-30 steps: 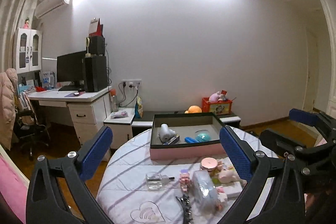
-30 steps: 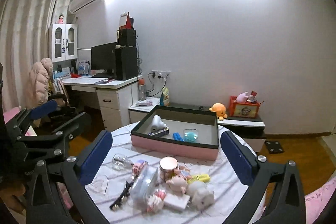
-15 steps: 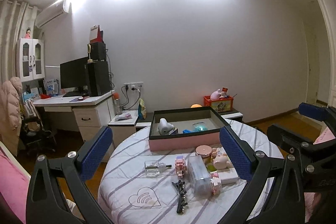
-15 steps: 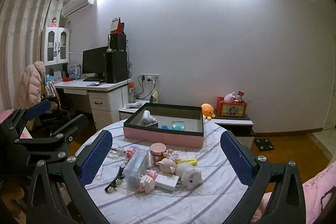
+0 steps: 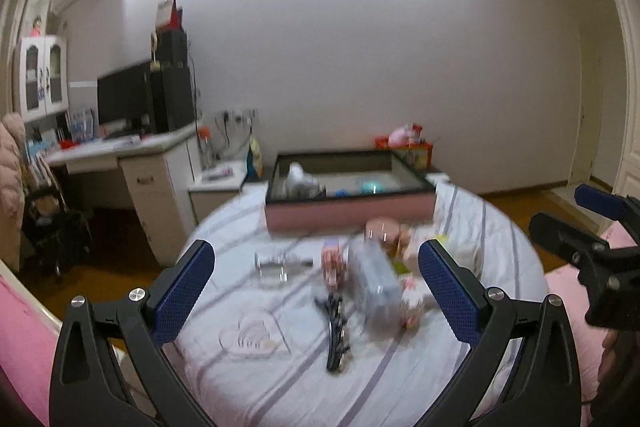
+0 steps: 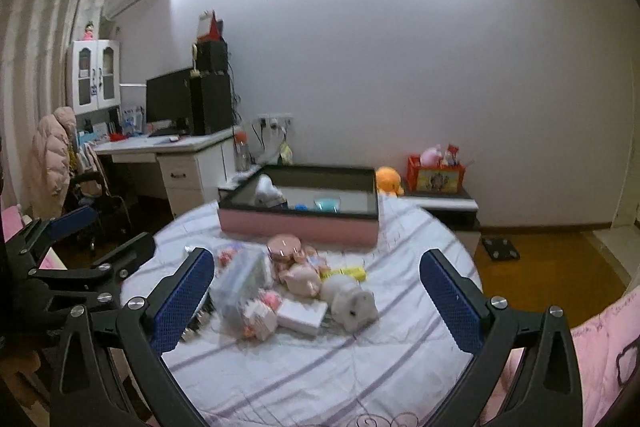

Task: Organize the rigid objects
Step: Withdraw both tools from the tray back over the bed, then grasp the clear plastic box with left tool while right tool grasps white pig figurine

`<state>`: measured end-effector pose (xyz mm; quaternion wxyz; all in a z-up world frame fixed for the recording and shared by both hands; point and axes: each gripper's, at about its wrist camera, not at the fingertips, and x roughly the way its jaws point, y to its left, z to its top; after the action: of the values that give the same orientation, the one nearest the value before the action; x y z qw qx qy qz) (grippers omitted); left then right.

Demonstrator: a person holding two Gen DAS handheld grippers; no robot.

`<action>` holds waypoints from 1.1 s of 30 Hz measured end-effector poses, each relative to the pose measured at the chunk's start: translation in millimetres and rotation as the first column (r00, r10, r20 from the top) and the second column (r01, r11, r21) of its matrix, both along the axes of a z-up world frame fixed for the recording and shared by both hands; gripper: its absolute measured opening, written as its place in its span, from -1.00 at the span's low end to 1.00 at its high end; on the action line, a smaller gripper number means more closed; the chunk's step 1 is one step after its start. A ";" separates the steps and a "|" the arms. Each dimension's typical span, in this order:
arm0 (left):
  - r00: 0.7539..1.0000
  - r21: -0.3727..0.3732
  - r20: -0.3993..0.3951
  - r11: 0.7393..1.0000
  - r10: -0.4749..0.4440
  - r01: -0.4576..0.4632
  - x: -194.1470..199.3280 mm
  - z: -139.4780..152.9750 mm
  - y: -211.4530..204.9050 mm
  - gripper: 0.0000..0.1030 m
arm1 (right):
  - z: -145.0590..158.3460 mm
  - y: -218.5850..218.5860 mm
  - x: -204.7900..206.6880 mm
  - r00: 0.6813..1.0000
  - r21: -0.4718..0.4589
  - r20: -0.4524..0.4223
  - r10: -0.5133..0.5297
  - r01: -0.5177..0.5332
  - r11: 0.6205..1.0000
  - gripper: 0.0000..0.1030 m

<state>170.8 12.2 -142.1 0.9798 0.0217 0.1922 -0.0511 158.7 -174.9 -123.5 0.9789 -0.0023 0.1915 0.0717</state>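
Holding both tools above the round table (image 6: 400,347), you've got the left gripper (image 5: 316,291) and right gripper (image 6: 316,291) spread wide w/ nothing between the jaws. Loose bits sit mid-table in a clump: clear case (image 6: 240,281), round pink tin (image 6: 284,247), white pig (image 6: 352,301), black clip (image 5: 336,331), glass bottle (image 5: 276,263). Pink box (image 6: 300,227) is at the far edge, just behind the clump, w/ a few items inside.

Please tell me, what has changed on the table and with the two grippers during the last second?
Only the viewpoints shifted. Each hand-held gripper, left and right, stays open and empty. The pink tray, the clear box and the hair clip lie where they were.
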 end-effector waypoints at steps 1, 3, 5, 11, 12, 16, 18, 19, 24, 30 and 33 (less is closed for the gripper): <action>1.000 0.000 -0.014 1.000 -0.002 0.002 2.1 -4.9 -0.1 1.00 | -4.7 -1.8 3.7 1.000 0.005 -0.016 0.000 0.000 1.000 1.00; 0.998 0.002 -0.061 1.000 0.004 -0.004 7.6 -19.8 2.8 1.00 | -17.4 -4.5 11.3 0.999 0.016 -0.053 0.002 -0.001 1.000 1.00; 0.995 0.010 -0.103 1.000 0.008 -0.007 13.1 -33.6 4.9 1.00 | -29.7 -5.0 19.3 0.996 0.013 -0.089 0.001 0.001 1.000 1.00; 0.974 0.000 -0.226 1.000 0.003 -0.003 35.9 -68.7 6.1 1.00 | -59.9 -9.0 39.3 0.983 0.017 -0.186 0.005 -0.002 1.000 1.00; 0.973 -0.002 -0.231 1.000 0.003 -0.003 37.8 -70.3 5.7 1.00 | -63.1 -10.6 41.5 0.981 0.020 -0.194 0.005 -0.001 1.000 1.00; 0.972 -0.013 -0.234 1.000 -0.012 0.009 44.1 -72.6 1.4 1.00 | -72.0 -16.9 47.8 0.976 0.029 -0.216 -0.005 0.011 1.000 1.00; 0.973 -0.039 -0.229 0.999 -0.018 0.009 47.9 -70.2 -1.4 1.00 | -74.0 -20.7 51.5 0.975 0.037 -0.223 -0.008 0.017 0.999 1.00; 0.975 -0.024 -0.224 1.000 -0.001 -0.004 51.3 -68.4 -5.5 1.00 | -75.0 -22.2 53.4 0.974 0.040 -0.227 -0.008 0.017 0.999 1.00; 0.976 0.012 -0.215 1.000 -0.012 0.015 65.6 -64.0 -25.2 1.00 | -79.1 -27.8 62.3 0.971 0.047 -0.238 -0.015 0.027 0.999 1.00; 0.970 0.023 -0.243 1.000 -0.012 0.018 87.4 -68.6 -43.7 0.55 | -85.2 -39.3 73.2 0.965 0.067 -0.260 -0.019 0.038 0.997 1.00; 0.962 0.003 -0.270 1.000 -0.029 0.031 96.8 -68.7 -43.0 0.19 | -86.9 -43.0 77.0 0.965 0.071 -0.262 -0.019 0.039 0.997 1.00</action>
<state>267.6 -30.8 -210.8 0.9435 0.0211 0.3237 -0.0679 235.8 -217.9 -210.4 0.9454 0.0469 0.3161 0.0643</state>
